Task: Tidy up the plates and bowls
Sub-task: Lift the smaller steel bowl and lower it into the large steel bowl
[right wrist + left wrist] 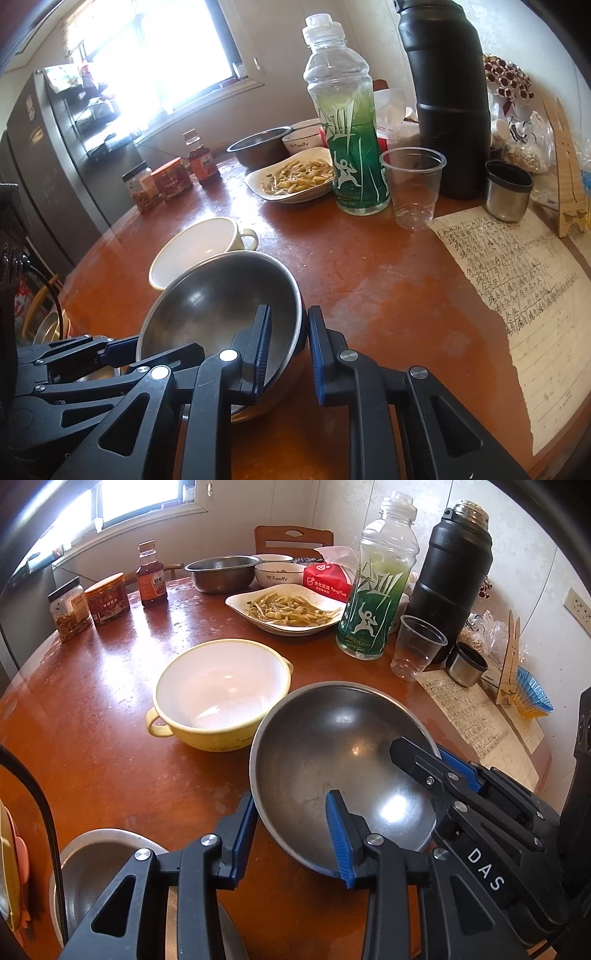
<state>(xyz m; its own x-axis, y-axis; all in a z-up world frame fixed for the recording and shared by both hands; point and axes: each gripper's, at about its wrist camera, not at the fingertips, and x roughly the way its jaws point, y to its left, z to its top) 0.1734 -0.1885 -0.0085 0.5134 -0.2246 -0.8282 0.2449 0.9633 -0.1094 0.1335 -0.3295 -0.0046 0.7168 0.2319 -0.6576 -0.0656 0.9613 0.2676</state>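
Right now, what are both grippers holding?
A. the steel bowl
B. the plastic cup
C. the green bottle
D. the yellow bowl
A: each gripper has one finger inside and one outside the rim of the steel bowl, the left gripper at the near edge and the right gripper at its side.

The round red-brown table (pixel 110 709) carries a yellow two-handled bowl (pixel 218 694), 2 jars (pixel 70 609), a sauce bottle (pixel 151 576), a steel basin (pixel 221 572), a plate of food (pixel 284 607), a green bottle (pixel 376 590), a plastic cup (pixel 415 648), a black flask (pixel 454 572) and a handwritten sheet (pixel 476 712).
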